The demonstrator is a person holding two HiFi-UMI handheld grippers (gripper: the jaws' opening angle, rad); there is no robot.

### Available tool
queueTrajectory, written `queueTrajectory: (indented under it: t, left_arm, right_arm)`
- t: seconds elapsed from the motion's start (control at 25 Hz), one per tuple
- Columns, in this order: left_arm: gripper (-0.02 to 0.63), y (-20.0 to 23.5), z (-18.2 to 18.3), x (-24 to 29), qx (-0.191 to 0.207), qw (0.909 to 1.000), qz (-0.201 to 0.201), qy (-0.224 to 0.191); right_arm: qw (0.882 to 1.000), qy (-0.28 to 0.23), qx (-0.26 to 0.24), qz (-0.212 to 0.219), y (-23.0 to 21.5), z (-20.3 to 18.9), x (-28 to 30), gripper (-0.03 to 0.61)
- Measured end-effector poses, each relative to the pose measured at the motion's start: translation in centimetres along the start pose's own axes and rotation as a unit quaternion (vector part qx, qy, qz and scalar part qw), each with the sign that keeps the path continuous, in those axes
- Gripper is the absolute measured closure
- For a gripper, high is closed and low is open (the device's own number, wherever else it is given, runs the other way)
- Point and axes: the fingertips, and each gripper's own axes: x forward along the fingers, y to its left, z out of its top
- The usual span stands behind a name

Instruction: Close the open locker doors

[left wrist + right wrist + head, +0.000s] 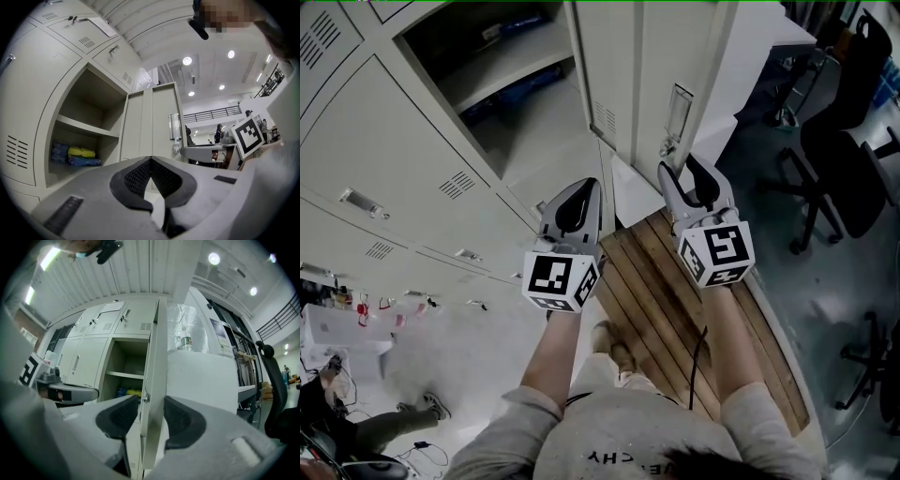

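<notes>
Right gripper [144, 416] astride the open locker door [152, 380]; left gripper [150, 161] just beside it.
Only the shirt [628, 457] lettering can be read, ending "CHY"; the door's label holder [680, 111] is too small to read. The pale, vented metal door stands swung out. The right jaws are part open round its edge, with a sliver of gap at one pad; the left jaws meet, empty. The right gripper view shows the door edge-on, the left its face and blue and yellow bundles [75, 154].

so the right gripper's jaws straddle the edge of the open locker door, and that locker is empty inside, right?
Not empty. The right gripper does have the edge of the open locker door between its jaws, but the locker holds blue and yellow bundles in its lower compartment. The left gripper view shows them clearly.
</notes>
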Motion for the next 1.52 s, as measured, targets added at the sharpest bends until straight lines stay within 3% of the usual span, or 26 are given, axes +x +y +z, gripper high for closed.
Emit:
queueTrajectory:
  t: [1.04,1.52]
  left_arm:
    - [0.617,0.9,1.5,-4.8,0.015,0.9979,0.063,-0.009]
    - [0.617,4.0,2.1,-7.4,0.016,0.9955,0.092,-0.014]
  right_arm:
    - [0.998,-0.008,0.0,0.067,5.3,0.7,-0.6,0.447]
    - [0.996,-0.019,0.005,0.093,9.0,1.2,0.4,0.465]
